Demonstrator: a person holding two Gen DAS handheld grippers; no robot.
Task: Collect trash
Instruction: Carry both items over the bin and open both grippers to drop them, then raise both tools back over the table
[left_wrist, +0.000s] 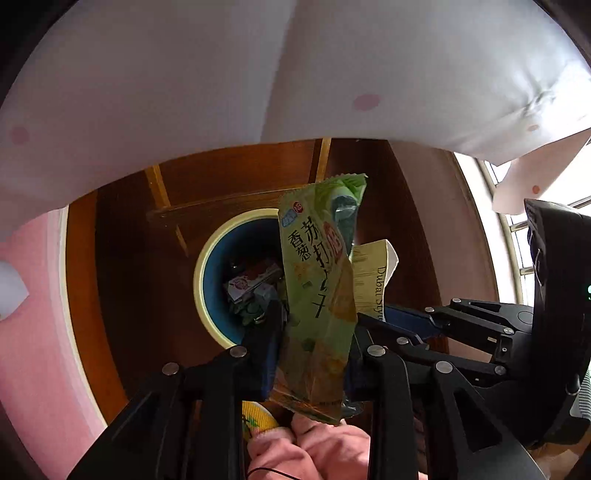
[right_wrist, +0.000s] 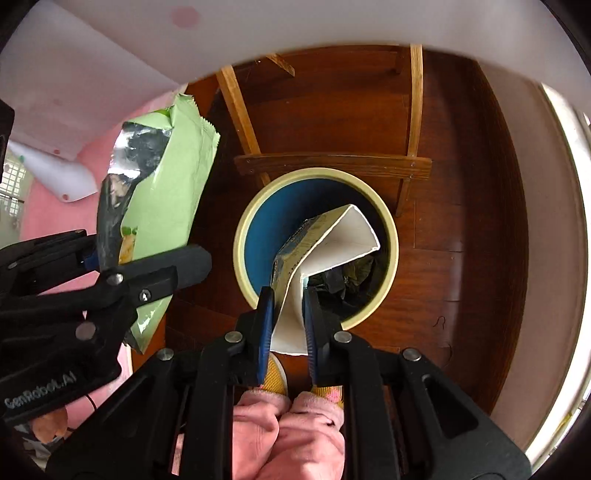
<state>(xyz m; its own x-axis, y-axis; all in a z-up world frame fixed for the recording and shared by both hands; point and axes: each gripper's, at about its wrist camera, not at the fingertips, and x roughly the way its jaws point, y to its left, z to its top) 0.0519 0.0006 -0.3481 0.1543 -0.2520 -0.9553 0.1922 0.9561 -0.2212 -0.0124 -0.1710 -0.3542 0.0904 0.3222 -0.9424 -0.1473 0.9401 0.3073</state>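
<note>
Left wrist view: one left gripper (left_wrist: 314, 332), jaws pinching one green snack wrapper (left_wrist: 319, 295) printed with Chinese characters, held upright at centre. One blue bin (left_wrist: 210, 273) with a cream rim stands on the wooden floor at 9 o'clock of the wrapper, several pieces of litter inside. One cream carton (left_wrist: 371, 280) reading "Dubai Sty…" at 3 o'clock, in the right gripper (left_wrist: 384, 314).

Right wrist view: one right gripper (right_wrist: 288, 317), jaws pinching the folded carton (right_wrist: 343, 243), whose top hangs over the bin (right_wrist: 258, 236). At 9 o'clock, the left gripper (right_wrist: 147, 254), lettered "GenRobot.AI", holds the wrapper (right_wrist: 173, 177) beside the bin.
</note>
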